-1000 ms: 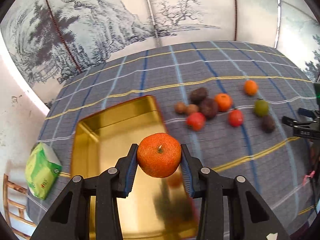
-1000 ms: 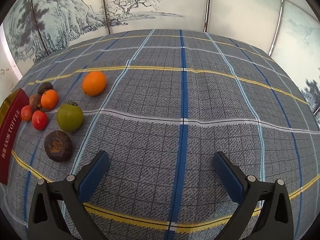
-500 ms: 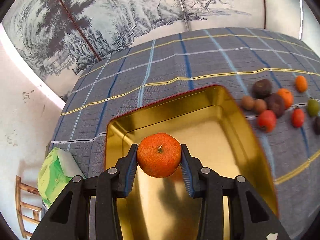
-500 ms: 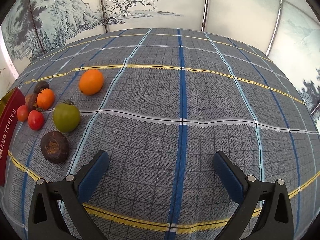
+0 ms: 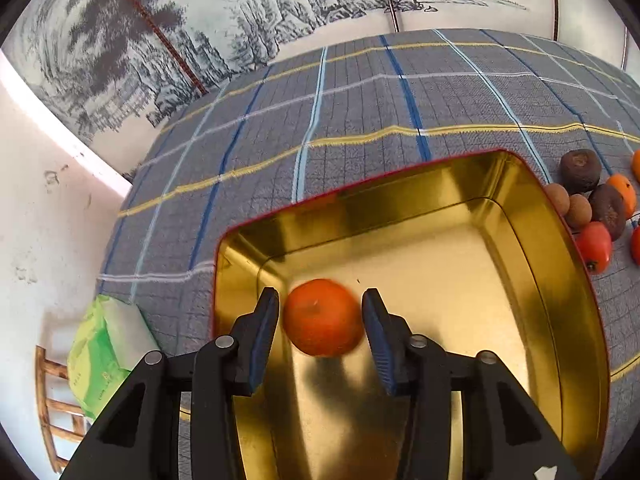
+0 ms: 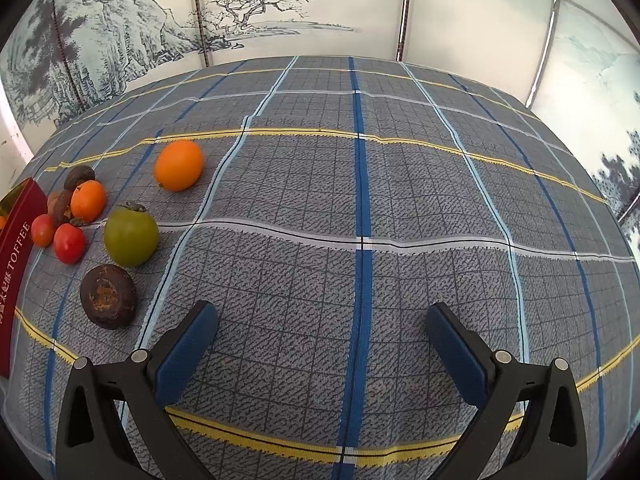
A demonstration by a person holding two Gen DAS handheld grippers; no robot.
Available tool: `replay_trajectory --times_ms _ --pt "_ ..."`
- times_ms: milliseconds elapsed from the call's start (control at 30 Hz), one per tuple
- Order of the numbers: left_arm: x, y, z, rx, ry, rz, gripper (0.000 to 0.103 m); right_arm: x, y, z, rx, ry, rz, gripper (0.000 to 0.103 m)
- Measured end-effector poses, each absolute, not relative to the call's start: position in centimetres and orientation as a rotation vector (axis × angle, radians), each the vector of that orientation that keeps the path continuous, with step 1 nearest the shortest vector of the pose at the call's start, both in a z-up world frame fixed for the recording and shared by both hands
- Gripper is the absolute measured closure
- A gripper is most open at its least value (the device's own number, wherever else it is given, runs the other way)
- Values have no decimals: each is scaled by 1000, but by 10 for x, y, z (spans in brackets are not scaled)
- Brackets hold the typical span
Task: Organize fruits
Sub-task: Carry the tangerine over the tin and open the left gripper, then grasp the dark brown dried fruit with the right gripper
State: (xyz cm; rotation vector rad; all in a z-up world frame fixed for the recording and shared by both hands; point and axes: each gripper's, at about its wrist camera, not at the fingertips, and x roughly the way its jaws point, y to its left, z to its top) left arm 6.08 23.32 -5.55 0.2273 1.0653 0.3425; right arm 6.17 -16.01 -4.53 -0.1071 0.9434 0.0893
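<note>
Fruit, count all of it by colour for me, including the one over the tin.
Orange: 3, the mandarin over the tin and two oranges on the cloth
Red fruits: 2
Green fruit: 1
Dark brown fruits: 3
Light brown fruits: 2
Total: 11

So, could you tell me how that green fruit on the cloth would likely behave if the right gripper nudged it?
The green fruit looks round and smooth, so it would probably roll. Its skin seems glossy, so the pads might slip. The dark fruit lies close by, so it could bump that.
</note>
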Motion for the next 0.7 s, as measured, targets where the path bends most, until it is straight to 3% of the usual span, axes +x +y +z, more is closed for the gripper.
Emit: replay_trajectory --times_ms 300,367,433,700 --pt "18 226 -11 117 883 347 51 32 -138 -26 -69 889 309 8" --pt "-2 219 1 65 827 323 48 30 -123 -25 -92 896 374 28" --pt "-29 209 10 15 769 287 45 32 -112 -27 -99 916 417 38" --pt "-100 187 21 -74 662 237 34 31 -93 -32 -97 938 500 38"
